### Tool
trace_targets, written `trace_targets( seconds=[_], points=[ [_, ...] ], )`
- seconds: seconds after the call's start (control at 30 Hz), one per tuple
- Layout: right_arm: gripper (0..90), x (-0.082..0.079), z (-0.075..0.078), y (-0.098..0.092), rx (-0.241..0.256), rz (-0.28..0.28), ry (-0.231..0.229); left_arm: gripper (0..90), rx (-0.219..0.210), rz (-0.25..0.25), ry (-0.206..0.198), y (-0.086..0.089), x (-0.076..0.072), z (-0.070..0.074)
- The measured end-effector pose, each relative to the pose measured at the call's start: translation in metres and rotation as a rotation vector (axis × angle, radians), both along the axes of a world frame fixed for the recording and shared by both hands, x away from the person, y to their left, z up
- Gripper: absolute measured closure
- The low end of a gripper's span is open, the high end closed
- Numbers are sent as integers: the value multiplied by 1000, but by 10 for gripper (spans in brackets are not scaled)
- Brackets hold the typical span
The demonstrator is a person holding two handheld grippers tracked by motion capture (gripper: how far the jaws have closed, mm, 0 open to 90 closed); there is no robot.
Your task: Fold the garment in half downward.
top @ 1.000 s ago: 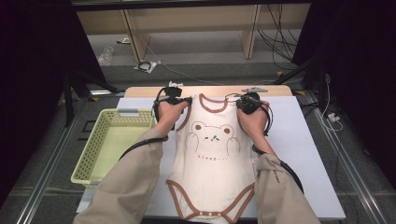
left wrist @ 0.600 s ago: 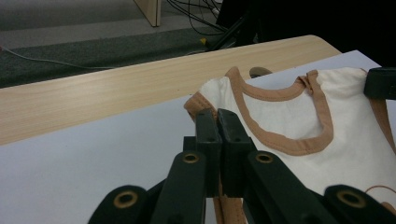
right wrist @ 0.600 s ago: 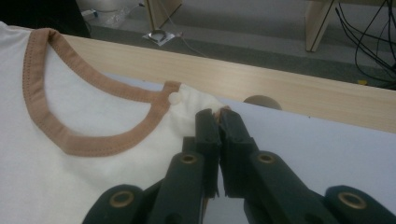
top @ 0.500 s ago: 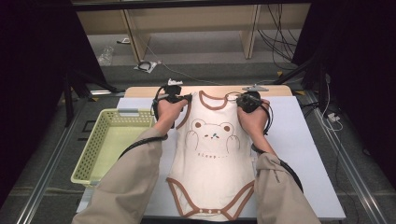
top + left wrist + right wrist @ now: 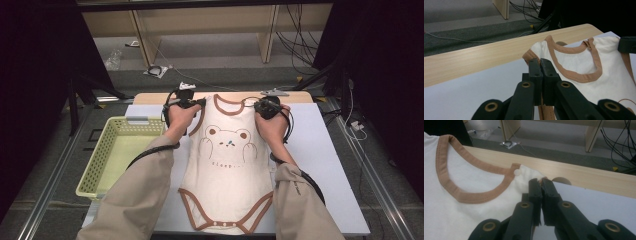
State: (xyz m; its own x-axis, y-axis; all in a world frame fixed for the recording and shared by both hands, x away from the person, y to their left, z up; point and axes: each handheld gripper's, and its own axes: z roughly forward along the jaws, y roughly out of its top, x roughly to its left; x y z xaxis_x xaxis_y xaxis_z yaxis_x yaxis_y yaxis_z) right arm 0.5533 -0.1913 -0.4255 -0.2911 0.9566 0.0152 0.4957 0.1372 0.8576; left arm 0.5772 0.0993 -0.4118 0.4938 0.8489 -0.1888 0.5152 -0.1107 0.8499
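Both tongs, left tongs (image 5: 540, 65) and right tongs (image 5: 539, 185), pinch the bodysuit (image 5: 227, 170) at its shoulders.

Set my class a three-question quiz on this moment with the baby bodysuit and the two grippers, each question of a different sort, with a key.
1. True or false: the left gripper is shut on a shoulder of the bodysuit.
2. Where does the yellow-green basket stand? A) on the bodysuit B) at the person's left of the bodysuit C) on the floor behind the table
3. Fill in: the trim round the bodysuit's neck is ____.

Key:
1. True; the right gripper is likewise shut on the other shoulder.
2. B
3. Brown
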Motion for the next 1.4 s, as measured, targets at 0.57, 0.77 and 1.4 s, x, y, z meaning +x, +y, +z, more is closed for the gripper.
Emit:
trace_targets(
  seconds=[0.57, 0.77, 1.4],
  points=[
    [875, 0, 8, 0, 3, -7, -23, 876, 7, -4, -27, 0, 0, 8],
    [875, 0, 10, 1, 3, -4, -29, 876, 8, -7, -31, 1, 1, 10],
    [875, 0, 17, 2, 8, -9, -55, 876, -3, -1, -46, 1, 2, 18]
  ],
)
